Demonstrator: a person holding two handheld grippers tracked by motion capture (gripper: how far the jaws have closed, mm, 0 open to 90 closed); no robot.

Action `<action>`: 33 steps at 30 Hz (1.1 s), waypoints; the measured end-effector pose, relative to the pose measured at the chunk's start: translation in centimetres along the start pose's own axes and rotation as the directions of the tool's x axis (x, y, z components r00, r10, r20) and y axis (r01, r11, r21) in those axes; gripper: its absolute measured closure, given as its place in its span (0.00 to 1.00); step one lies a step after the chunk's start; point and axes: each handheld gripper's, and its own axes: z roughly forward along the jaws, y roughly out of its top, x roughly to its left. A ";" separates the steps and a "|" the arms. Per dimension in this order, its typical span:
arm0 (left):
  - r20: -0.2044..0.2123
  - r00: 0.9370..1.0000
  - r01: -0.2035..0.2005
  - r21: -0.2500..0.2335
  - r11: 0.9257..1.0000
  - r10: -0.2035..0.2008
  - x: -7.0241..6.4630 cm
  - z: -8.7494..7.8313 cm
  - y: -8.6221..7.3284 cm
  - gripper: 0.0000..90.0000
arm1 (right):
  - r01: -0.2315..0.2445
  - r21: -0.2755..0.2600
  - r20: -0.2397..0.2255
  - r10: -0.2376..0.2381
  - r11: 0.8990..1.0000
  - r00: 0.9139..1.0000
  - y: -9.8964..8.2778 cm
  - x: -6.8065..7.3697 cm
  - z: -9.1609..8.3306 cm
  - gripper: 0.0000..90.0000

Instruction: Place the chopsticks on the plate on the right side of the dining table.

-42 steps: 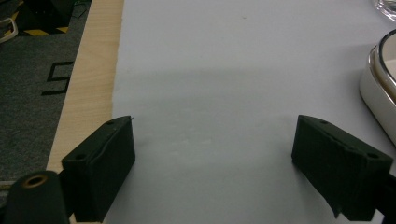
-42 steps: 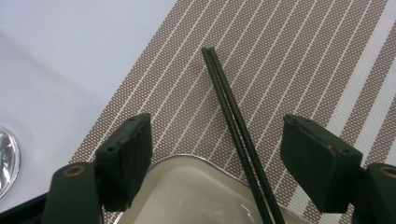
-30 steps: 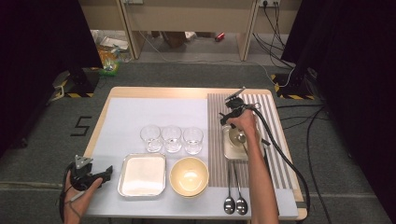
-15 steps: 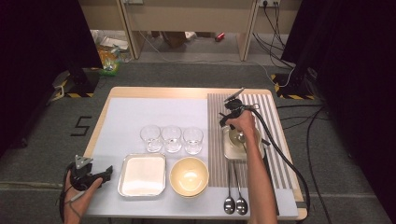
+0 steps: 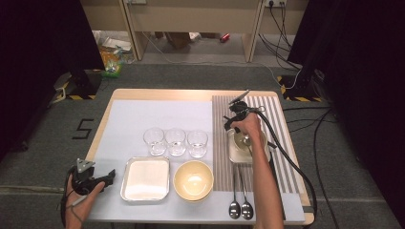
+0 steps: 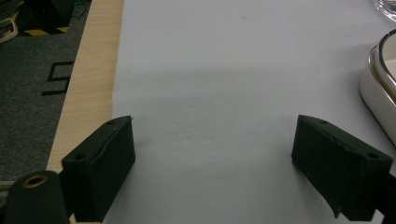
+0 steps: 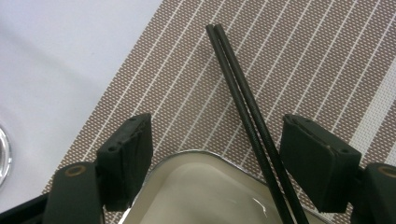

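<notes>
1. Both pairs of jaws stand apart with nothing pressed between them. From the high view, the right gripper [image 5: 235, 121] hangs over the far edge of a small square dish [image 5: 244, 148] on the striped placemat [image 5: 274, 124] at the right of the table [image 5: 157, 94]; whether it touches the dish cannot be told from here. The person's right forearm runs up from the near edge to it.
2. Same view: the left gripper [image 5: 102, 178] sits at the near left corner, on the pale mat [image 5: 129, 119], jaws pointing right toward a square metal tray [image 5: 145, 179]. Just right of the tray is a yellow bowl [image 5: 193, 180]; beyond them stand three glasses [image 5: 175, 141] in a row. Two spoons [image 5: 240, 207] lie on the placemat near the dish's near side.
3. Left gripper view: the left gripper [image 6: 212, 149] has its jaws wide, only bare pale mat [image 6: 224, 70] between them. The rim of the tray [image 6: 380, 88] shows at the right, apart from the jaws, and the wooden table edge [image 6: 88, 79] at the left.
4. Right gripper view: the right gripper [image 7: 217, 154] is released, its jaws straddling the far rim of the dish [image 7: 205, 186]. A pair of black chopsticks [image 7: 247, 116] lies across the dish rim and out over the placemat [image 7: 303, 60], passing close inside the right-hand jaw; contact with it cannot be told.
</notes>
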 end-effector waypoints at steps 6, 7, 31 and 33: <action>0.000 1.000 0.000 0.000 1.000 0.000 0.0 0.0 0.0 0.14 | 0.002 0.008 -0.014 -0.002 1.000 1.000 0.0 0.2 0.0 0.32; -0.001 1.000 -0.001 0.001 1.000 0.001 0.0 0.0 0.0 0.14 | 0.007 0.004 -0.018 -0.007 1.000 1.000 0.0 0.2 -0.1 0.32; -0.002 1.000 -0.001 0.001 1.000 0.001 0.0 0.0 0.0 0.14 | 0.051 0.010 -0.064 -0.050 0.999 0.997 -0.2 1.0 -0.2 0.36; -0.002 1.000 -0.003 0.001 1.000 0.003 0.0 0.0 0.0 0.14 | 0.058 0.010 -0.068 -0.058 0.998 0.996 -0.2 1.1 -0.2 0.36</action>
